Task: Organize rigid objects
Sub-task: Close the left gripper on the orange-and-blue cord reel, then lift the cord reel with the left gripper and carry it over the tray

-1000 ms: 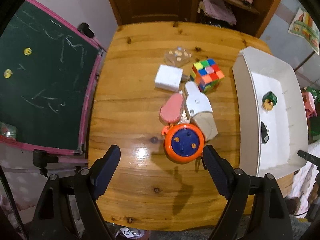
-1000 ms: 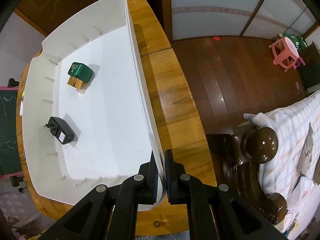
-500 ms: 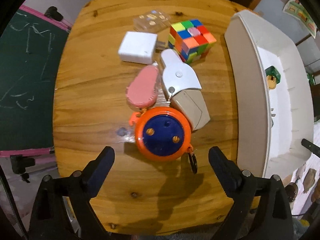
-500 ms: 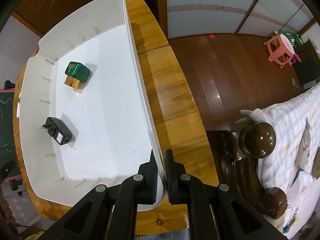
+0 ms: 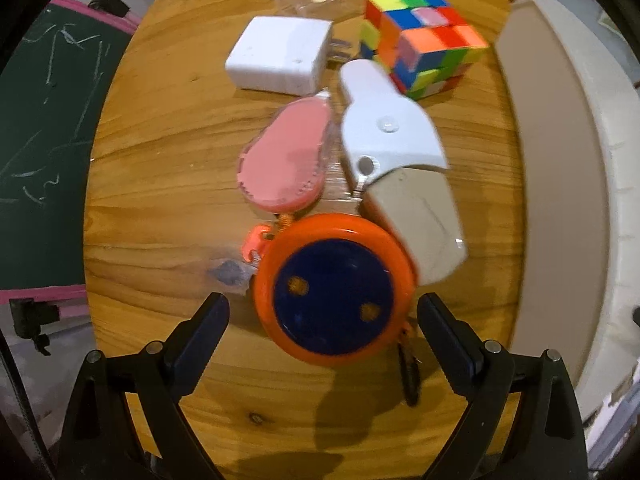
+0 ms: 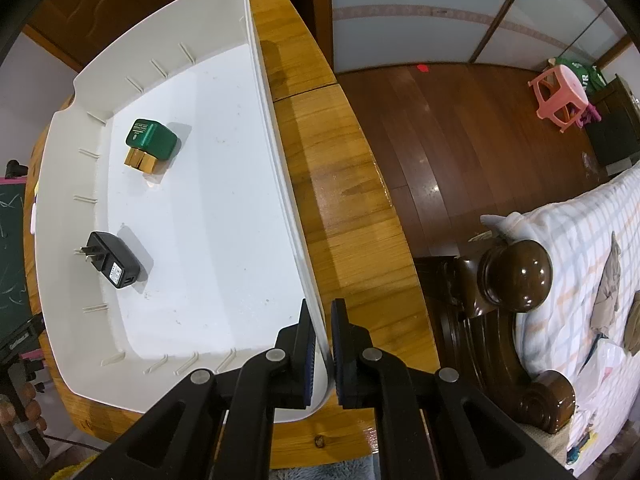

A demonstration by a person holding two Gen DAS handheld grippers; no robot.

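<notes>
1. While the white tray (image 6: 76,184) sits on the wooden table (image 6: 340,208), it holds two things: a green plug (image 6: 152,140) near its far end and a black plug (image 6: 114,264) closer in, well apart.
2. The right gripper (image 6: 323,328) is pinched tight on the tray's side wall.
3. Beside the tray on the table lie an orange and blue round reel (image 5: 334,290), a pink case (image 5: 286,164), a white and grey tool (image 5: 396,168), a white charger (image 5: 280,54) and a colour cube (image 5: 420,40).
4. The left gripper (image 5: 322,320) has its jaws wide apart, one on each side of the reel, not touching it.
</notes>
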